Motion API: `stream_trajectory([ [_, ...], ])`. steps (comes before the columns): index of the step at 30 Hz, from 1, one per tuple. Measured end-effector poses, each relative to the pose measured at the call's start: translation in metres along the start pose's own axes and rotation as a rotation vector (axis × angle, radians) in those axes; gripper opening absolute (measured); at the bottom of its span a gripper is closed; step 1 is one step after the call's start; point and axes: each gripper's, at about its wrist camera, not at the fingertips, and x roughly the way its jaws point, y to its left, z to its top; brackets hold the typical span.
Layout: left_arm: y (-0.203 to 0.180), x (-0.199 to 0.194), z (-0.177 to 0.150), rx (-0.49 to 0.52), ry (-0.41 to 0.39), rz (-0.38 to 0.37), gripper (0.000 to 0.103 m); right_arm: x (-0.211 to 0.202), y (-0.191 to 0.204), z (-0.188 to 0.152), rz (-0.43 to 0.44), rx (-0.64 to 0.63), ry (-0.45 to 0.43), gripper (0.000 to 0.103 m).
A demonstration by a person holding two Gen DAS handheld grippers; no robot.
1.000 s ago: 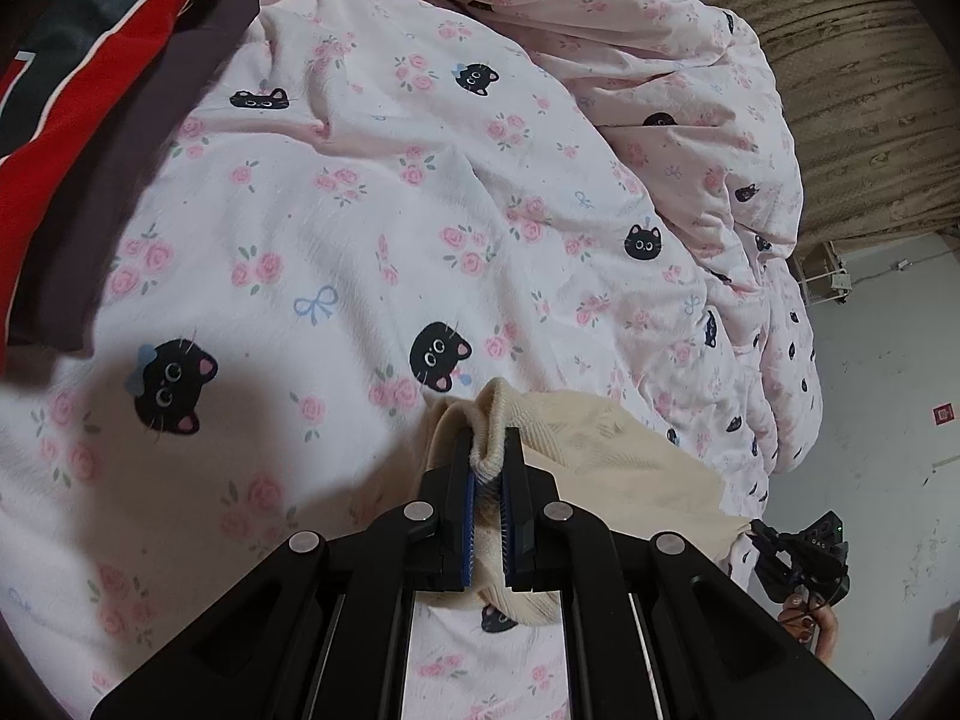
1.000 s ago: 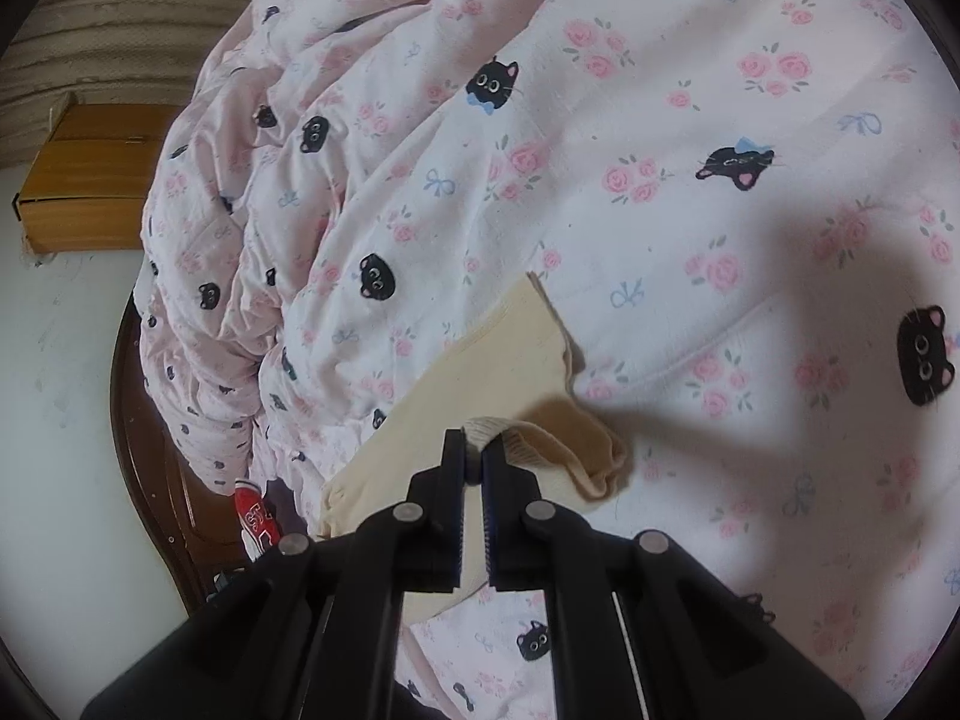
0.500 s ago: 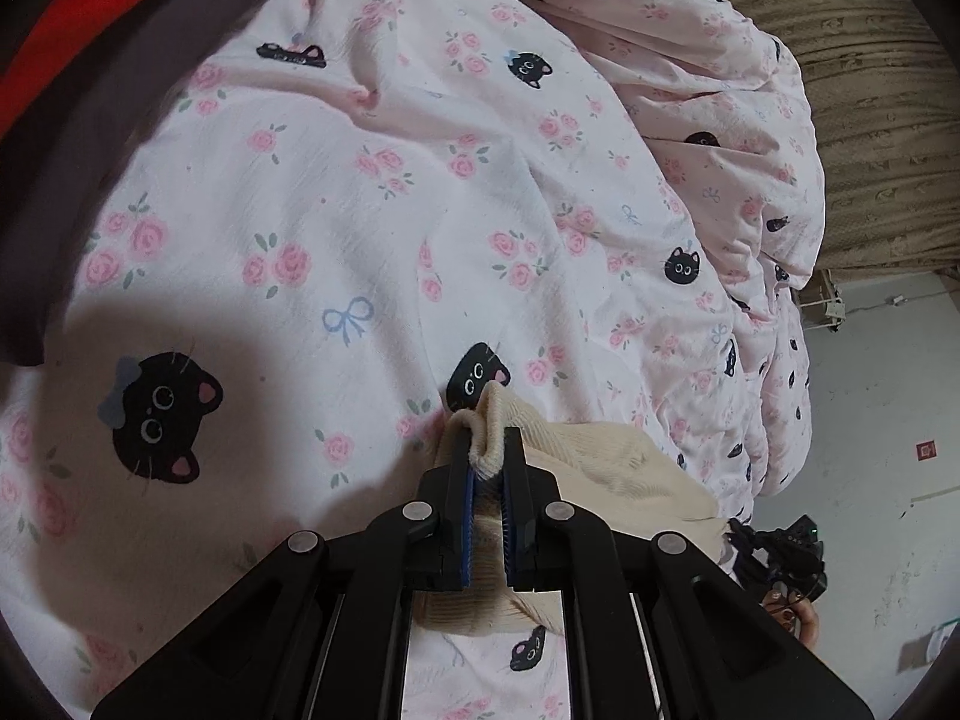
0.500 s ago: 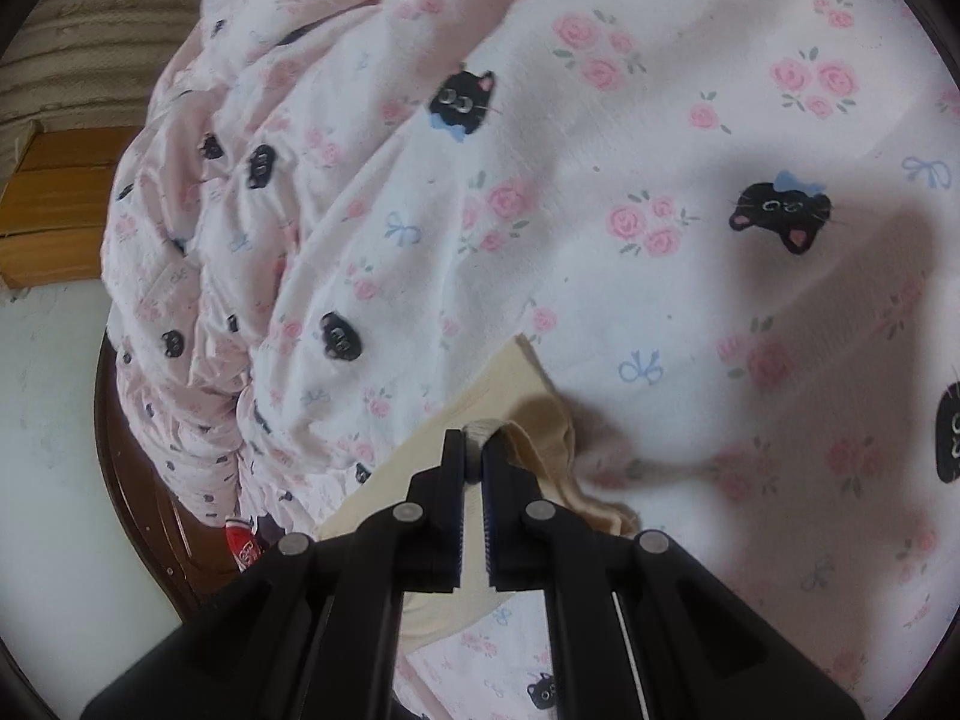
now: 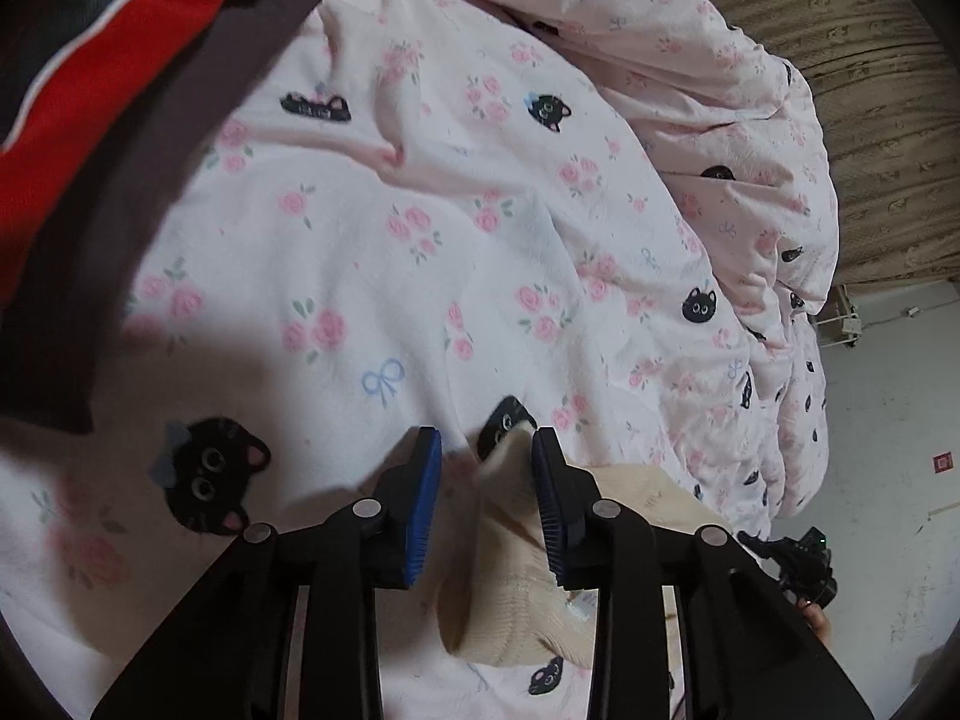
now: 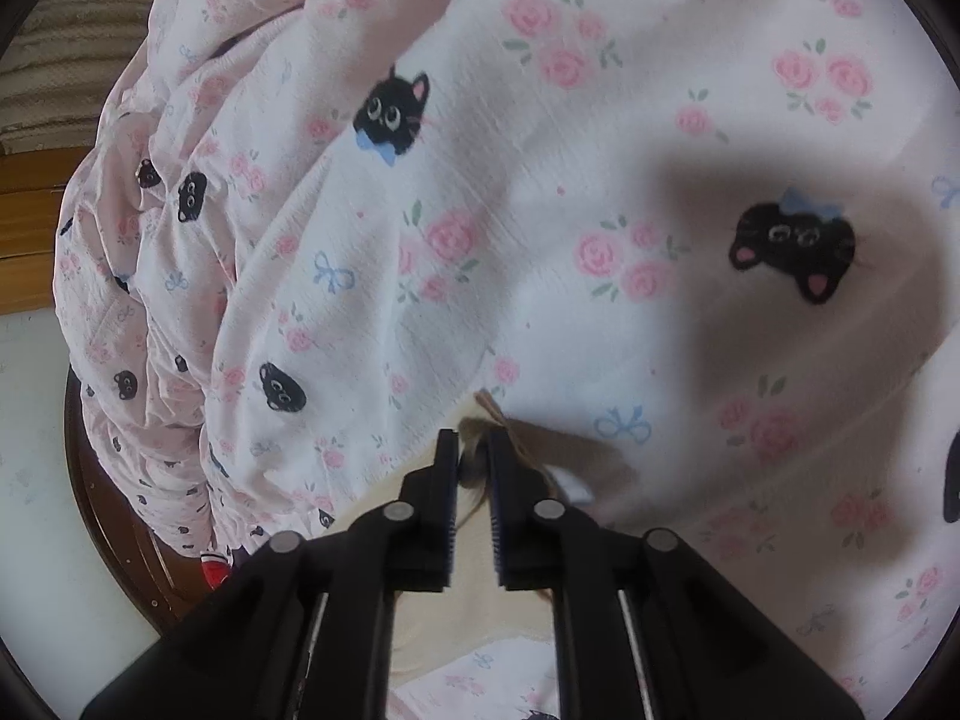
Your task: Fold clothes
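Observation:
A cream ribbed garment [image 5: 510,600] lies on the pink cat-and-rose duvet [image 5: 390,270]. My left gripper [image 5: 485,438] hangs just over it. Its jaws are opening, and a raised fold of the cream cloth stands in the gap, leaning on the right blue pad [image 5: 546,498] and clear of the left one. In the right wrist view the cream garment [image 6: 474,618] runs under my right gripper [image 6: 473,438]. Those jaws are opening too, by a narrow gap, with a blurred cloth edge loose between them.
A red jersey [image 5: 72,120] and a dark garment [image 5: 120,228] lie at the upper left. The duvet is bunched toward the bed's edge [image 5: 750,150]. A dark wooden bed frame [image 6: 102,510], a wooden cabinet [image 6: 30,210] and pale floor [image 6: 36,480] lie beyond.
Both grippers were shut on the cream cloth and now have their jaws apart. Both have sunk closer to the duvet, the right one more.

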Motion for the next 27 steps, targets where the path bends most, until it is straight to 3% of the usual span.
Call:
stream_trajectory([
  [1, -0.001, -0.002, 0.001, 0.008, -0.008, 0.007, 0.027, -0.003, 0.001, 0.002, -0.004, -0.001, -0.013, 0.025],
  [7, -0.014, -0.018, 0.000, 0.089, -0.051, 0.038, 0.027, -0.022, 0.021, 0.000, -0.028, -0.081, -0.072, 0.026],
  [14, -0.057, -0.034, -0.027, 0.341, -0.074, 0.121, 0.027, -0.003, 0.084, -0.068, -0.149, -0.476, 0.046, 0.026],
  [19, -0.076, -0.032, -0.046, 0.437, -0.031, 0.088, 0.027, 0.020, 0.114, -0.131, -0.221, -0.706, 0.117, 0.026],
  [23, -0.081, -0.020, -0.056, 0.483, 0.030, 0.107, 0.027, 0.032, 0.134, -0.171, -0.333, -0.919, 0.055, 0.026],
  [27, -0.074, -0.010, -0.057, 0.465, 0.070, 0.122, 0.027, 0.040, 0.150, -0.207, -0.438, -1.173, -0.022, 0.029],
])
